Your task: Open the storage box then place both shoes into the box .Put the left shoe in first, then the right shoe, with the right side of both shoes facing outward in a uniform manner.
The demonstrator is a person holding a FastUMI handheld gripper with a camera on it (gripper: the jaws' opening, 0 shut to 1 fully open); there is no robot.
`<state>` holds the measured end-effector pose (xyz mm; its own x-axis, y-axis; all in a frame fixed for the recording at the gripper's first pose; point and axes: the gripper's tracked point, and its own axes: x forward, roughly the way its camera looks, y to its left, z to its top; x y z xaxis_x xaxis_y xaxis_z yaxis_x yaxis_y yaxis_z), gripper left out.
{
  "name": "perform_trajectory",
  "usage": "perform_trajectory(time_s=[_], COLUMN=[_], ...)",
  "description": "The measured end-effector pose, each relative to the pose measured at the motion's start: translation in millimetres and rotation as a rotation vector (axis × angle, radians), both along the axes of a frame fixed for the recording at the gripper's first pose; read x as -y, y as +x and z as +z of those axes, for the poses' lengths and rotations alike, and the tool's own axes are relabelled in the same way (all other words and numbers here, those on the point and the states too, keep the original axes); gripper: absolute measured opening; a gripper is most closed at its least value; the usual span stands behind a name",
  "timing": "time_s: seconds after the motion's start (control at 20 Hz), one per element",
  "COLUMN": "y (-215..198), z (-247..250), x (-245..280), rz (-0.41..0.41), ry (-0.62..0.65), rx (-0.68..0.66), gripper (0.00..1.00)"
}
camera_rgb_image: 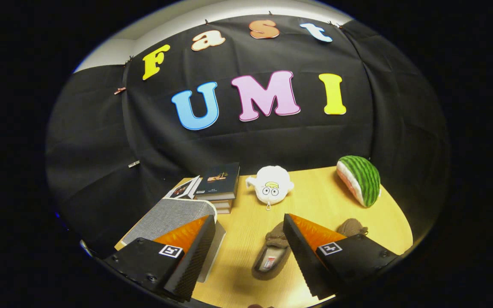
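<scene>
Jaws (246, 239) spread wide above table (315, 201); slipper (272, 254) between.

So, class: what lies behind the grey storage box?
Behind the storage box, a stack of books rests on the table. The open gripper partly hides the box's front.

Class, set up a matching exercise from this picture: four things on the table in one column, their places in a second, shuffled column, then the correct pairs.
Things
1. grey storage box
2. stack of books
3. watermelon plush
4. brown slipper

Places
A. between the fingers of the open claw
B. far side of the table, beyond the right finger
C. just beyond the left finger, lid closed
D. behind the box, beside the white plush toy

Pairs: 1-C, 2-D, 3-B, 4-A
</scene>
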<state>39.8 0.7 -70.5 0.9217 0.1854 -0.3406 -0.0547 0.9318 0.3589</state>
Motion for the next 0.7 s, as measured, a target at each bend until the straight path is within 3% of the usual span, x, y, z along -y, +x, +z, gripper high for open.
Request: perform_trajectory(time_s=[0.2,0.6,0.7], y=[4,-9,-11], z=[-30,-65,-77], x=[-29,-116,-133], rz=[0.09,0.362,0.389], ry=[0.154,0.462,0.551], rx=[-0.129,-0.343,-0.407], gripper=[0.98,0.98,0.98])
